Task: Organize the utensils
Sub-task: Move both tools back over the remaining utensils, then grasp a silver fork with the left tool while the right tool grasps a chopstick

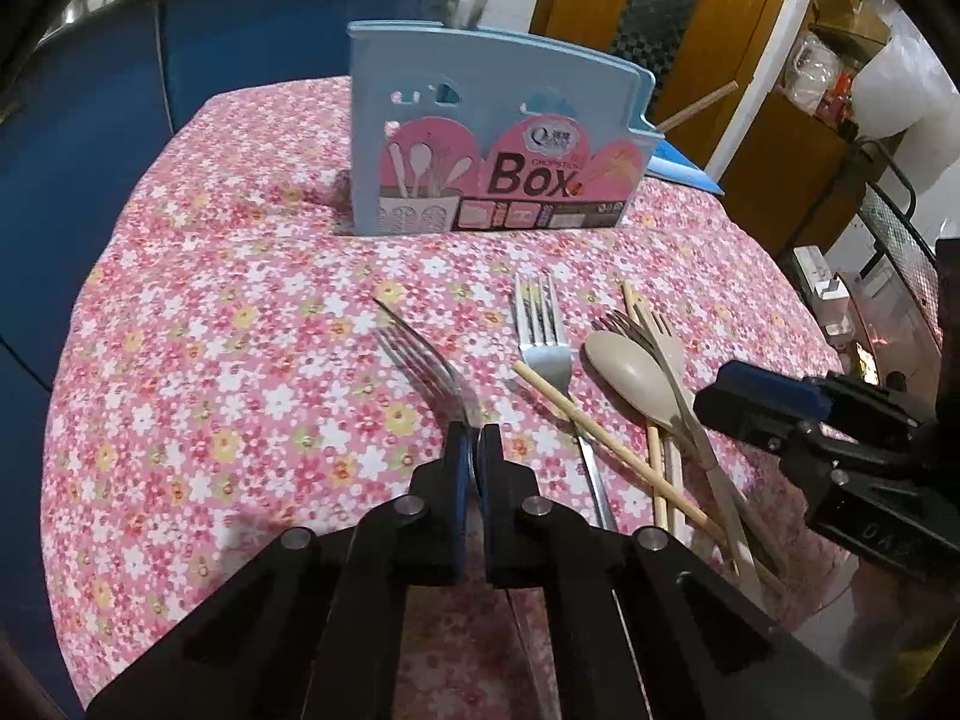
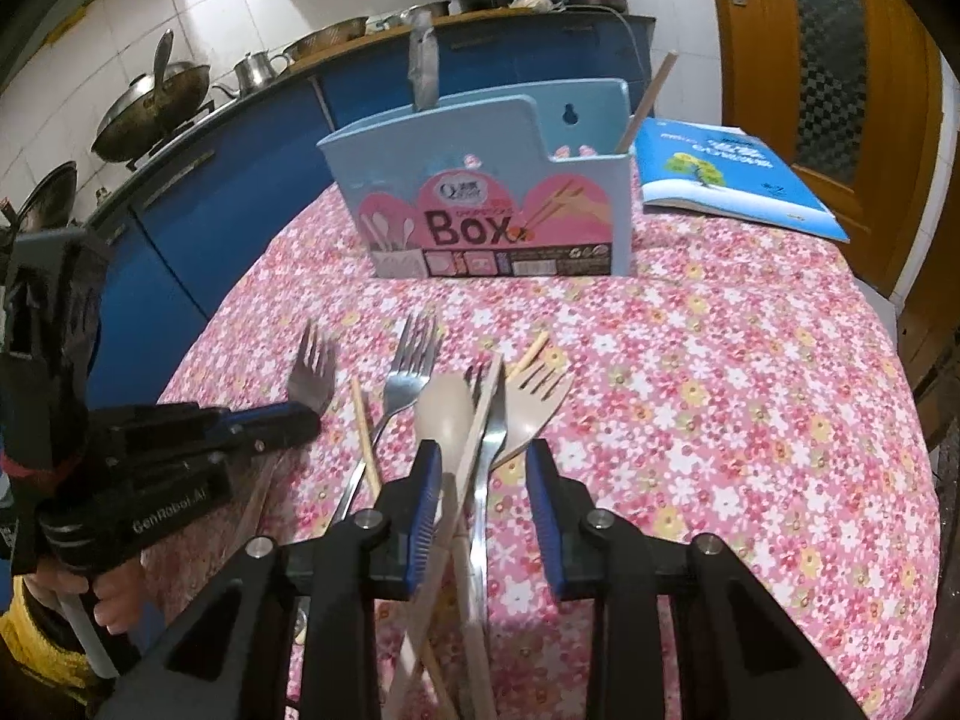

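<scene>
A light blue utensil box [image 1: 492, 138] with a pink "Box" label stands at the far side of the table; it also shows in the right wrist view [image 2: 480, 192], with one chopstick [image 2: 648, 102] standing in its right compartment. My left gripper [image 1: 474, 450] is shut on a metal fork [image 1: 420, 360], held just above the cloth. A second metal fork [image 1: 543, 330], a beige spoon [image 1: 630, 378], a beige fork [image 2: 534, 396] and loose chopsticks [image 1: 606, 438] lie in a pile to its right. My right gripper [image 2: 483, 480] is open around the handles of that pile.
The table has a pink floral cloth [image 2: 720, 420]. A blue book [image 2: 732, 180] lies at the far right beside the box. Blue cabinets with woks and pots [image 2: 150, 108] run behind on the left. A wooden door [image 2: 810, 30] stands at the back right.
</scene>
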### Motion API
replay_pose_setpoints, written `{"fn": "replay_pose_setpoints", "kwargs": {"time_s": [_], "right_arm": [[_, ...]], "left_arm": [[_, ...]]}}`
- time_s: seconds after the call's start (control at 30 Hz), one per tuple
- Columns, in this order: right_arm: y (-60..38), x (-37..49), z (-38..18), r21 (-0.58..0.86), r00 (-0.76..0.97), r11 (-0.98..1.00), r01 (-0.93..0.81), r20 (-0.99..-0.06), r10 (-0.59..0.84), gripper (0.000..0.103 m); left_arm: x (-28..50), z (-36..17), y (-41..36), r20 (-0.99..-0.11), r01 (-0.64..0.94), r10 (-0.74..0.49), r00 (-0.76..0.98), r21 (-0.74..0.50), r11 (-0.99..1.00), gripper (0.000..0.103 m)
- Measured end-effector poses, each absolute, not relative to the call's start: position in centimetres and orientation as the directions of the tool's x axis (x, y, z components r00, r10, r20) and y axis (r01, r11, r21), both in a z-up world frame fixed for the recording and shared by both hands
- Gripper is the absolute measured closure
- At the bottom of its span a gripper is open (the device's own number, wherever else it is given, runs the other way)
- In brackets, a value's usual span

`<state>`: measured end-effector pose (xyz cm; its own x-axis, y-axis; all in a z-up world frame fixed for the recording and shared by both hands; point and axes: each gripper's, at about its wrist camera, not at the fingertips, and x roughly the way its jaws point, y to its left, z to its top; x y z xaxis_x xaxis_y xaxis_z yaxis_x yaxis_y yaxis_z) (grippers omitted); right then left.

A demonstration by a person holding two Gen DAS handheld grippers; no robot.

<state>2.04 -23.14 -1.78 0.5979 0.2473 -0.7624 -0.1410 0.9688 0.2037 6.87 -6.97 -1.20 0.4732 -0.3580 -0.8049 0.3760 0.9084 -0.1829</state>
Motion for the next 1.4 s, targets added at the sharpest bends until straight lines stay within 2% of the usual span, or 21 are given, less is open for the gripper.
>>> {"fn": "replay_pose_setpoints", "kwargs": {"time_s": [0.1,0.13,0.17,0.27,0.57,0.77,1.13,1.4], "right_arm": [[-22.6,2.3,-2.2,0.195,0.579,0.969,-0.152,-0.777,0.247,0.078],[-22.4,2.5,-2.4,0.196,0.569,0.968,-0.155,-0.783,0.25,0.083],[-22.4,2.6,-2.5,0.2,0.562,0.967,-0.157,-0.787,0.254,0.092],[-22.4,2.5,-2.4,0.206,0.572,0.966,-0.157,-0.778,0.259,0.096],[-23.6,1.8,-0.7,0.28,0.619,0.948,-0.151,-0.721,0.311,0.097],[-23.8,0.9,1.1,0.313,0.687,0.935,-0.169,-0.642,0.339,0.097],[-24.1,0.5,4.9,0.275,0.821,0.944,-0.18,-0.487,0.298,0.097],[-25.2,2.4,6.5,0.297,0.859,0.94,-0.167,-0.425,0.286,0.097]], "left_arm": [[6.7,-0.9,-6.5,-0.795,0.37,-0.355,0.492,-0.178,0.912,0.101],[6.7,-0.8,-6.3,-0.792,0.371,-0.356,0.496,-0.177,0.912,0.101],[6.6,-0.7,-6.2,-0.788,0.372,-0.358,0.501,-0.177,0.911,0.101],[6.3,-0.4,-5.8,-0.778,0.374,-0.367,0.511,-0.183,0.909,0.101],[5.3,1.6,-4.9,-0.714,0.386,-0.398,0.576,-0.192,0.902,0.103],[4.7,3.1,-4.5,-0.659,0.394,-0.421,0.624,-0.2,0.897,0.103],[4.9,5.6,-3.7,-0.567,0.381,-0.431,0.702,-0.212,0.9,0.103],[6.7,8.2,-3.9,-0.508,0.386,-0.426,0.748,-0.189,0.903,0.103]]}}
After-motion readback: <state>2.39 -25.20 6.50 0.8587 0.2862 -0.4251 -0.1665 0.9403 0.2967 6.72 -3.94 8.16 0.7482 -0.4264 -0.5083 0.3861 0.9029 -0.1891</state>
